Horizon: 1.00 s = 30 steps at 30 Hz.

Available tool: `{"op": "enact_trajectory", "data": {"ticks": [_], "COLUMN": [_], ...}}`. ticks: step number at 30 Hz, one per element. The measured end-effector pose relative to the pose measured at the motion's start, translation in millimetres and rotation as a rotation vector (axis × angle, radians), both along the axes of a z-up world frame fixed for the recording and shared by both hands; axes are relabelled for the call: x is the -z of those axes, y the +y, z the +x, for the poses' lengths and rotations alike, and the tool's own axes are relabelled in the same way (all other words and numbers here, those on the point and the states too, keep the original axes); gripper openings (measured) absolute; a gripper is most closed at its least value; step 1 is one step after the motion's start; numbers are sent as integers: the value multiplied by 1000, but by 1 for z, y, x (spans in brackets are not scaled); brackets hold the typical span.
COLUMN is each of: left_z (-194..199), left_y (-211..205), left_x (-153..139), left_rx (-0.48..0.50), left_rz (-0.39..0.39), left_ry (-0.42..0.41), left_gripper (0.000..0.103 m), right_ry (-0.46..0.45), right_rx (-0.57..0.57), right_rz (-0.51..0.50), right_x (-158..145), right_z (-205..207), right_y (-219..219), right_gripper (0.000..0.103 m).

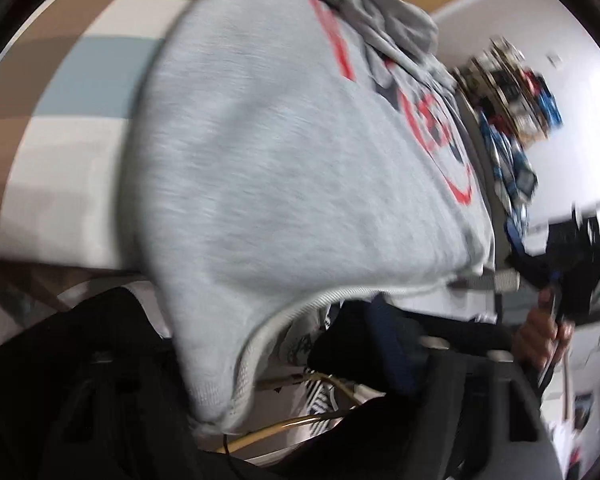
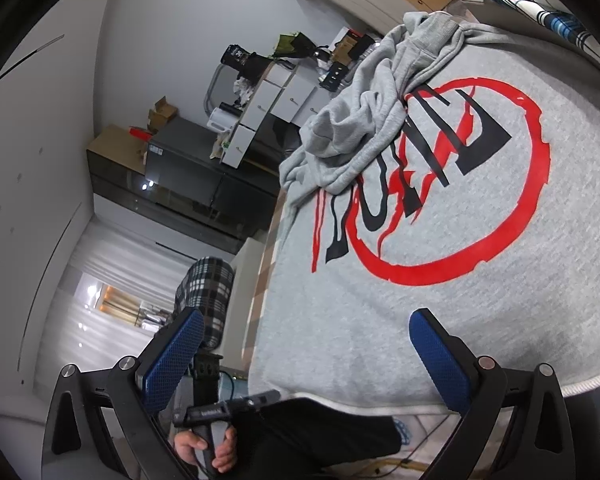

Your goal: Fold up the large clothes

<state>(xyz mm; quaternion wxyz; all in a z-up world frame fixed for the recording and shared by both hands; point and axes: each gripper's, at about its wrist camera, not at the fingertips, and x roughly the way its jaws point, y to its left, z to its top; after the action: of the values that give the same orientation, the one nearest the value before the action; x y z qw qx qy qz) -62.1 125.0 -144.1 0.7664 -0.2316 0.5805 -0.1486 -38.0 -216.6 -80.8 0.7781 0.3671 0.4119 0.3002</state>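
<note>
The right gripper (image 2: 306, 354) stands wide open: its two blue-padded fingers (image 2: 174, 356) are spread far apart and nothing lies between them. The right-hand pad hangs over the lower part of the grey sweatshirt (image 2: 440, 248), though whether it touches the cloth cannot be told; the left-hand pad is off the garment's edge, in front of the room beyond. The left gripper (image 2: 228, 406) shows in the right wrist view as a dark device held in a hand (image 2: 206, 450) just below the sweatshirt's ribbed hem; in its own blurred wrist view the fingers are dark shapes at the bottom, with the grey corner of the hem (image 1: 228, 392) hanging down in front of them, and whether the jaws press on that cloth cannot be told. The sweatshirt lies spread flat, print side up, on a bed with a checked cover (image 1: 76, 72) in brown, cream and pale blue. A red ring with black letters (image 2: 452, 184) marks its middle, and a sleeve (image 2: 376, 100) lies bunched in a heap over the upper part of the print. Beyond the bed stand a dark cabinet (image 2: 188, 172) and white drawer boxes (image 2: 268, 100), and a blue plaid cloth (image 2: 540, 4) lies at the far corner.
</note>
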Motion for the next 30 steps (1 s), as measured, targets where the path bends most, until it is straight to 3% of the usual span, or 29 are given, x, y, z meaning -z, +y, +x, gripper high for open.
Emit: {"op": "enact_trajectory", "data": {"ticks": [3,4,10,13,17,19,20,21,22,23,30], "left_z": [-4,-5,-4,1,9,11,11,10,8,5,7], "left_y": [-8,-7,10,19,29,32,32,32,32,35,40], "left_x": [-9,-11,-28,-36,-18,-6,-3,-4,-4,-6,0], "left_rx": [55,59,15,-33,-89,-112,-118,-122,-128,-139,-214], "left_rz": [-14,-25,-155,-159,-200,-222,-236,-232,-217,-214,-146], "left_ry": [-48,-60,-112,-136,-17,57,71,74,73,67,87], "left_gripper": [9,7,4,4,5,10,18,34,43,60,64], "right_ry": [-4,-3,-11,-6,-5,-6,-4,-3,-1,-1,-3], "right_rx": [4,4,-10,-12,-9,-10,-10,-10,-9,-10,-14], "right_rz": [6,7,-13,-18,-17,-21,-23,-24,-23,-22,-26], "right_x": [-1,0,-2,-1,-1,0,0,0,0,0,0], "right_z": [1,1,1,1,2,1,1,1,1,1,2], "right_y": [0,0,5,7,6,6,7,7,7,7,8], "right_gripper": [103,103,103,103,103,103,103,103,103,103,103]}}
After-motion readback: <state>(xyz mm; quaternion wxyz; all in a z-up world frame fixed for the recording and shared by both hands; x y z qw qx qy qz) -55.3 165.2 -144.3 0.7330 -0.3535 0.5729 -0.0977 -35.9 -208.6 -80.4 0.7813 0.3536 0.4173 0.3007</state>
